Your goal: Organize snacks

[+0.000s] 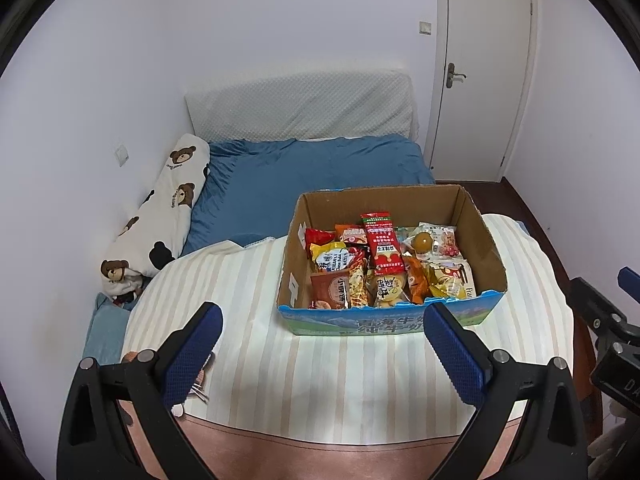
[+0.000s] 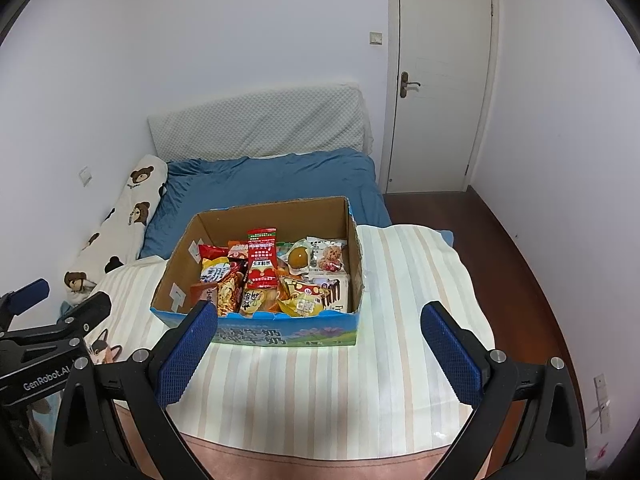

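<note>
Both pairs of fingers stand wide apart and hold nothing: my left gripper (image 1: 322, 322) and my right gripper (image 2: 318, 320) hover just short of the cardboard box (image 2: 276, 210). Inside it the snacks (image 2: 262, 258) lie heaped together. It sits on the striped cloth (image 1: 328, 376), blue bedding (image 1: 312, 176) behind.

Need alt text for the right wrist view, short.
An open cardboard box full of mixed snack packets sits on a striped cloth, seen between the spread blue fingers of the open, empty right claw. The left claw shows at the left edge; a bed with a blue cover and a closed white door lie behind.
</note>
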`<state>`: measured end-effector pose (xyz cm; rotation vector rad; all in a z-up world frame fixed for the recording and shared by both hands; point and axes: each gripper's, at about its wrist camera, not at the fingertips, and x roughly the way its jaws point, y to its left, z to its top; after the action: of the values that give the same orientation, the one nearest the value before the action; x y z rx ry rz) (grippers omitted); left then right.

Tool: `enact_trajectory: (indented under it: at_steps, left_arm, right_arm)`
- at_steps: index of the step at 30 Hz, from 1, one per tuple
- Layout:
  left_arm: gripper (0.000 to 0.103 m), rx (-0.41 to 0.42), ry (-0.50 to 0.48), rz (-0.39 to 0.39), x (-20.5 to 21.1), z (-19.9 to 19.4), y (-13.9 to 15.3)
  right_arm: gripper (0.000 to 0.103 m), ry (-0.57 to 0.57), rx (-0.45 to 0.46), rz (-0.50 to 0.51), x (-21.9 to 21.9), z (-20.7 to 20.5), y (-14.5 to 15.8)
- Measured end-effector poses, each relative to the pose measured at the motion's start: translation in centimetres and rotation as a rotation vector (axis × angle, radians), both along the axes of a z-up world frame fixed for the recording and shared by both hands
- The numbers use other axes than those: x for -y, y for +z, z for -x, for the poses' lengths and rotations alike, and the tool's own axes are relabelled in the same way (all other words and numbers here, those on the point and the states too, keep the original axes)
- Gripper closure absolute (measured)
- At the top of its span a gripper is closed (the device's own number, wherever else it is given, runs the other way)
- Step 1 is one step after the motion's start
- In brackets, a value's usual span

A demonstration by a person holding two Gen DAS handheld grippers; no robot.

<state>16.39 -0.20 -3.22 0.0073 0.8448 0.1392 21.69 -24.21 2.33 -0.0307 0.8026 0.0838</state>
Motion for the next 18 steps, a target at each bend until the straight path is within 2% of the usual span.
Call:
enact_trajectory:
  at_steps: [18]
  left_arm:
    - [0.000,0.006,-0.004,0.010,0.42,0.17,0.15]
  right_arm:
    - [0.000,-0.007,-0.007,-0.003,-0.06,0.20,0.10]
